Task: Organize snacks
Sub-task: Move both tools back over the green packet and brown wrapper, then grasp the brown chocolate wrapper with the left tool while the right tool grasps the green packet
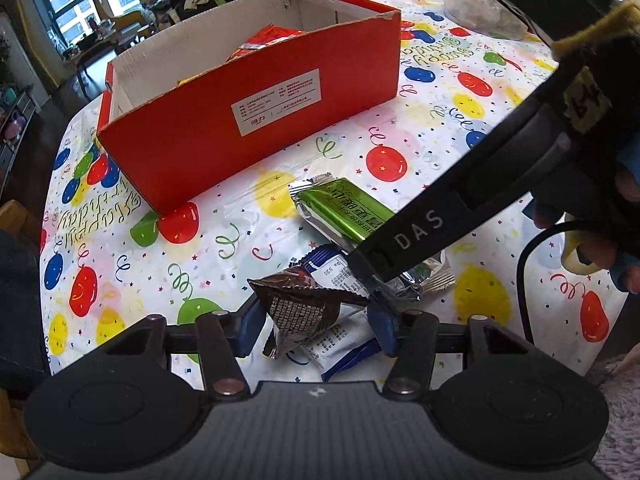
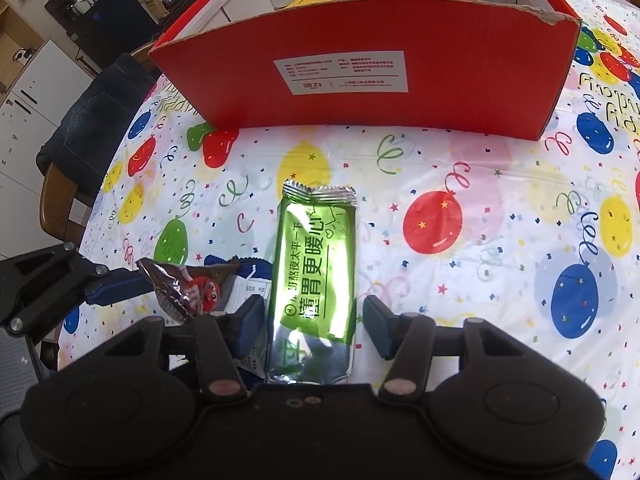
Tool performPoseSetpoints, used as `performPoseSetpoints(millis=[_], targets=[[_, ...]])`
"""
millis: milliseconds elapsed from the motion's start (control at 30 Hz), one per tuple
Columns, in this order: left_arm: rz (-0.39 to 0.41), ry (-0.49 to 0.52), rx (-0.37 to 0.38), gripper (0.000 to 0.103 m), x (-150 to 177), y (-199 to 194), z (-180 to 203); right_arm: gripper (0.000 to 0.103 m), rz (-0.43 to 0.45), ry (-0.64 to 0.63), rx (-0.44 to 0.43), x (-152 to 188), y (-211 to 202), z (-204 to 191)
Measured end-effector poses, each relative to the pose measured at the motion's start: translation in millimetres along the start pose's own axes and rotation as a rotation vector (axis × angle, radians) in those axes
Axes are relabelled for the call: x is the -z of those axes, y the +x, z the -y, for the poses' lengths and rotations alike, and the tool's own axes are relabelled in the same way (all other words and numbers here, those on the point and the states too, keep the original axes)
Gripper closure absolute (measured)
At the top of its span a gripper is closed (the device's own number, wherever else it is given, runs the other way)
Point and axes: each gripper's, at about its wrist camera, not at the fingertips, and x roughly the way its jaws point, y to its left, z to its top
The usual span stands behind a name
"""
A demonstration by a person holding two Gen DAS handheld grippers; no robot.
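Two snack packets lie between the fingers of my left gripper (image 1: 316, 330): a crumpled brown packet (image 1: 304, 312) on top of a blue-and-white packet (image 1: 340, 344). The pads touch the brown packet's two ends. A green foil packet (image 2: 314, 280) lies flat on the balloon tablecloth (image 2: 480, 184). My right gripper (image 2: 316, 326) straddles its near end, jaws a little apart from its edges. In the left wrist view a right finger (image 1: 400, 236) crosses the green packet (image 1: 344, 212). Beyond stands an open red cardboard box (image 1: 248, 140) holding red and yellow snack packs (image 1: 264, 42).
A gloved hand (image 1: 600, 184) holds the right gripper, with a black cable (image 1: 524, 280) below it. A clear plastic bag (image 1: 480, 4) sits at the table's far right. A chair with dark jeans (image 2: 96, 112) draped on it stands at the left table edge.
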Motion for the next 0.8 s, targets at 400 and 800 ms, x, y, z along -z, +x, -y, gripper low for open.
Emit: performPoseSetpoints(millis=[400, 800], targets=[[-0.001, -0.089, 0.006, 0.054, 1, -3, -12, 0.062, 0.015, 0.015, -0.018, 3, -8, 3], [0.033, -0.231, 0.006, 0.055, 1, -16, -41, 0.062, 0.063, 0.084, -0.114, 1, -38, 10]])
